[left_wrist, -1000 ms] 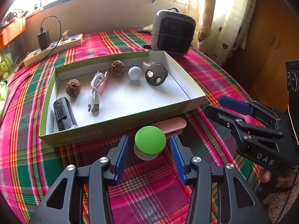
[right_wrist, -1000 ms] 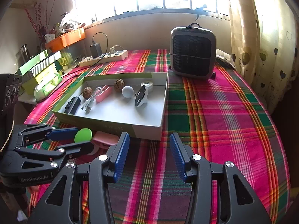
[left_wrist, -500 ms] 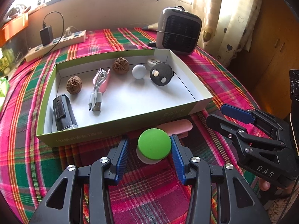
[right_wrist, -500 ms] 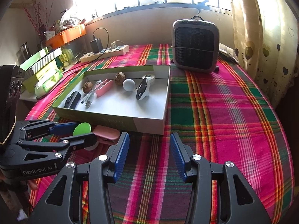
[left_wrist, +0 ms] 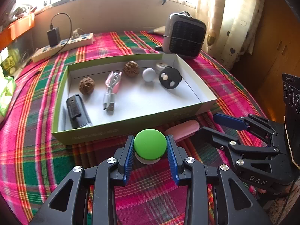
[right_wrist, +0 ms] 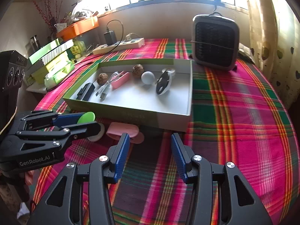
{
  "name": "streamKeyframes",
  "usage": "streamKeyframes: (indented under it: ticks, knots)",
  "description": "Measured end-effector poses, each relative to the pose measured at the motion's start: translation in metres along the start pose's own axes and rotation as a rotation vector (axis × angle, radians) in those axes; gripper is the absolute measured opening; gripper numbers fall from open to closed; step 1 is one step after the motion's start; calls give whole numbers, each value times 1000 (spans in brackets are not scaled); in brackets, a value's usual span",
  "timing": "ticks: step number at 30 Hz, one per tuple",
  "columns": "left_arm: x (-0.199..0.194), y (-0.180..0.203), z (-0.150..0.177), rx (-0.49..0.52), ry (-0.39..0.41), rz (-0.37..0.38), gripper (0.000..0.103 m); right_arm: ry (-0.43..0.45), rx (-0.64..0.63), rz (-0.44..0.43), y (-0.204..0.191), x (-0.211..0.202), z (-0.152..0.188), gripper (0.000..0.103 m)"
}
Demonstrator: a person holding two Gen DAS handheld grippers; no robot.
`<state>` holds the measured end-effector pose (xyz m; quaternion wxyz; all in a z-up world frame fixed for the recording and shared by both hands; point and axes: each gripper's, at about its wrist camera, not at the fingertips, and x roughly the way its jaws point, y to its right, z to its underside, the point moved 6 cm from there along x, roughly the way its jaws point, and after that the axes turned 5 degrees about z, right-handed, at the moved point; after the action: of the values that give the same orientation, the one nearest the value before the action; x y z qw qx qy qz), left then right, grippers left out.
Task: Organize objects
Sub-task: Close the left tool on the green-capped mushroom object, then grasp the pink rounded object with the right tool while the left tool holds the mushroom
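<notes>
The left tongs (left_wrist: 150, 147) are closing around a green-topped round knob (left_wrist: 150, 144), their blue pads set against its two sides or very nearly so; the knob sits on a white base on the plaid tabletop (left_wrist: 33, 161), just outside the near wall of the open box (left_wrist: 120, 129). The right tongs (right_wrist: 150, 150) hang apart with nothing between them, over bare cloth near the box's near right corner.

A pink case (left_wrist: 182, 129) lies touching or almost touching the knob on its right, tucked along the same near wall. Inside the box are two walnut-like nuts (left_wrist: 86, 85), a coiled cable (left_wrist: 112, 86), a dark oblong device (left_wrist: 77, 112), a white ball (left_wrist: 149, 74), a black disc with pale spots (left_wrist: 170, 77) and a small white roll at the far right corner. Toward the tabletop's far edge stand a power strip (left_wrist: 63, 46) and a small heater (left_wrist: 184, 35).

The main risk, as I judge it, is the shape of the knob: the pads meet a domed, smooth rim, so an off-centre squeeze could pop it forward against the box wall or let it tip on lifting. If the white base is a separate piece, it might stay behind or drop. The right pad is close to the pink case and may nudge it. Carrying the knob over the near wall calls for enough height, or the box will be shoved across the cloth. The right tongs sit close enough to be in the way of a sideways swing.
</notes>
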<state>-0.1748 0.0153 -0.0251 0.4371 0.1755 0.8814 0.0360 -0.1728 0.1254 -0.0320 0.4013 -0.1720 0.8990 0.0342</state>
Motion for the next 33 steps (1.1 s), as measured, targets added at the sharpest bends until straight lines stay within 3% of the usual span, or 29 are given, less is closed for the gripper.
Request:
streamKeyframes:
  ticks: [11, 29, 33]
  knots:
    - [-10, -32, 9, -39, -7, -52, 32, -42, -54, -61, -19, 16, -2, 47]
    - [-8, -42, 14, -63, -14, -18, 32, -65, -176, -136, -58, 9, 9, 47]
    - [-5, -47, 17, -68, -31, -41, 32, -59, -178, -78, -55, 12, 7, 47]
